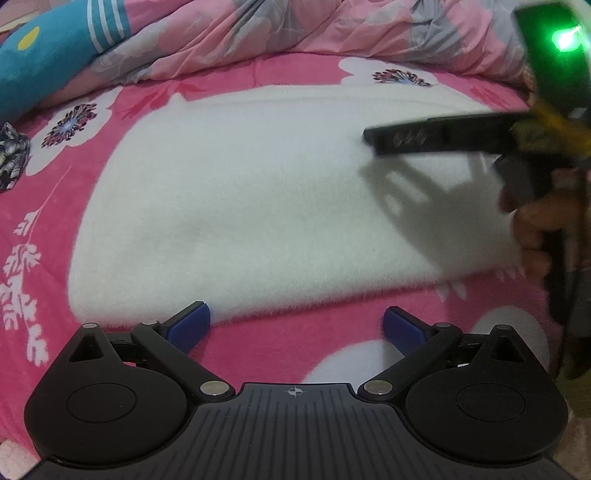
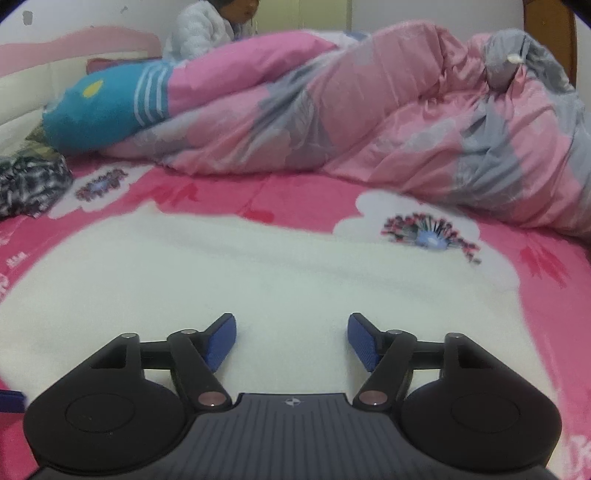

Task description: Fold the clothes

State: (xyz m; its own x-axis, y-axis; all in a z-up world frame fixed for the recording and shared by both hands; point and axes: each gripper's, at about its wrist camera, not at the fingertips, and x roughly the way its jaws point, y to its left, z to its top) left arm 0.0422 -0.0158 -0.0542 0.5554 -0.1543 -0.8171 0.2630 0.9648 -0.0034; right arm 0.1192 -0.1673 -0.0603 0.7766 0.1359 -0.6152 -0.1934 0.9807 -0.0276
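1. Left wrist view: the white fuzzy garment point(image 1: 266, 199) lies spread flat on the pink flowered bedsheet point(image 1: 258, 75). It serves as the landmark here.
2. The left claw point(image 1: 297, 325) hovers at the garment's near edge with its blue pads wide apart and nothing between them. One pad point(image 1: 190, 325) overlaps the garment's fringe; the other pad sits over bare sheet just beside that edge.
3. Over the garment's right part reaches the right claw point(image 1: 373, 142), blurred and seen side-on, casting a shadow on the white cloth. A hand point(image 1: 535, 225) grips its handle beyond the garment's right edge.
4. Beyond the garment's far edge lies a bunched pink-and-grey duvet point(image 1: 295, 29). A teal pillow point(image 1: 48, 55) sits off the garment's far left corner, and a dark patterned cloth point(image 1: 11, 158) lies to its left.
5. Right wrist view: the right claw point(image 2: 291, 336) stands above the white fuzzy garment point(image 2: 221, 266), its blue pads parted and empty.
6. Beyond the garment rises the duvet point(image 2: 369, 110), with the teal pillow point(image 2: 99, 107) at its left end.
7. A person in a white quilted jacket point(image 2: 199, 35) sits behind the duvet.
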